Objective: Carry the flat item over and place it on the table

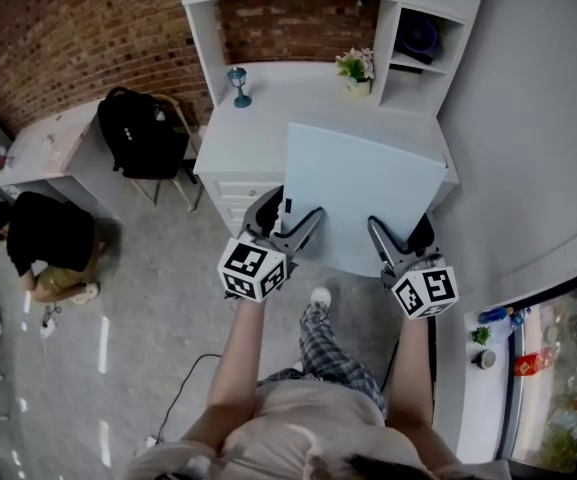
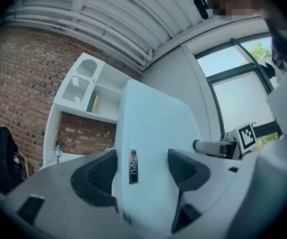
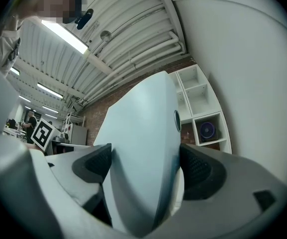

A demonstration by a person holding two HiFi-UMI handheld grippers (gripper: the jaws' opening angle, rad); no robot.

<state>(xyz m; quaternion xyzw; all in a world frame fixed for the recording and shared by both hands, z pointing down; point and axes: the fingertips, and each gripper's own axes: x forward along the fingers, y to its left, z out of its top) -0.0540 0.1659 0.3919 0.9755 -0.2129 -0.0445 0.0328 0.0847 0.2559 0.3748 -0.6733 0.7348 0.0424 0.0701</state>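
One white panel [image 1: 368, 193] is clamped along its near edge by two tools, left gripper [image 1: 290, 220] and right gripper [image 1: 400, 236], above one desk [image 1: 258, 118].

Daylight from a bright window [image 2: 235, 86], ceiling strip light [image 3: 66, 38]; heavy fisheye warp, dark vignetted corners.

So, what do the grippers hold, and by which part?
One flat pale-blue panel, by its near edge: left gripper near the left corner, right gripper near the right.
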